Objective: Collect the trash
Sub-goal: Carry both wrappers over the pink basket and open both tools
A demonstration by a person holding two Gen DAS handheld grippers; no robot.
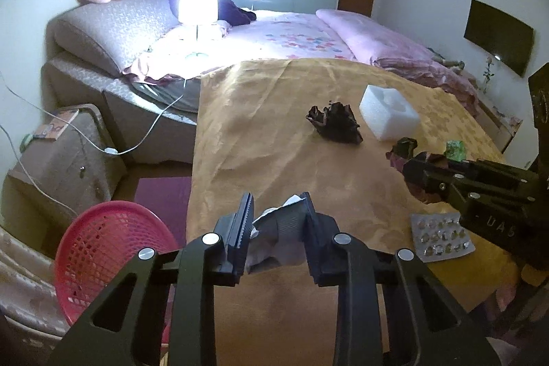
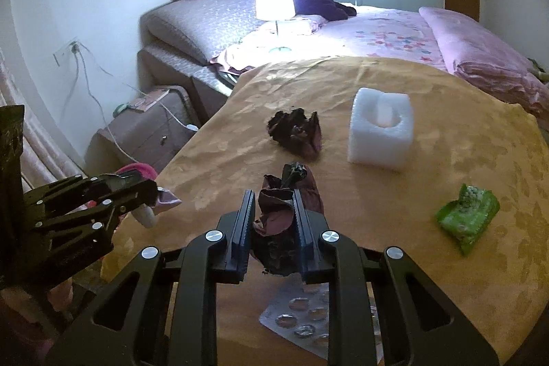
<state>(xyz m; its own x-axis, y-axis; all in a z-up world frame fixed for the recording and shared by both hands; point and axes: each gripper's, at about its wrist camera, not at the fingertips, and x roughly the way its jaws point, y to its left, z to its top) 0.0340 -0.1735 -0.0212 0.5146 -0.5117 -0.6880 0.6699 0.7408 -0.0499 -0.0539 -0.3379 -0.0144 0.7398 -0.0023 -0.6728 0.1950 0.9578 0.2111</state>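
My left gripper (image 1: 277, 200) is shut on a crumpled pale wrapper (image 1: 286, 225) above the near edge of the yellow tablecloth (image 1: 260, 153); from the right wrist it shows at the left (image 2: 151, 192). My right gripper (image 2: 272, 194) is shut on a crumpled maroon wrapper (image 2: 274, 220), and appears at the right in the left wrist view (image 1: 411, 172). Lying on the cloth are another dark crumpled wrapper (image 2: 295, 132), a white foam block (image 2: 381, 132), a green wrapper (image 2: 468, 216) and a silver blister pack (image 1: 441, 235). A red mesh basket (image 1: 109, 249) stands low at the table's left.
Behind the table is a bed with pink bedding (image 1: 291, 33) and a lit lamp (image 1: 198, 0). A brown nightstand (image 1: 65, 156) with a white cable (image 1: 144, 139) stands at the left. A dark screen (image 1: 497, 35) hangs on the right wall.
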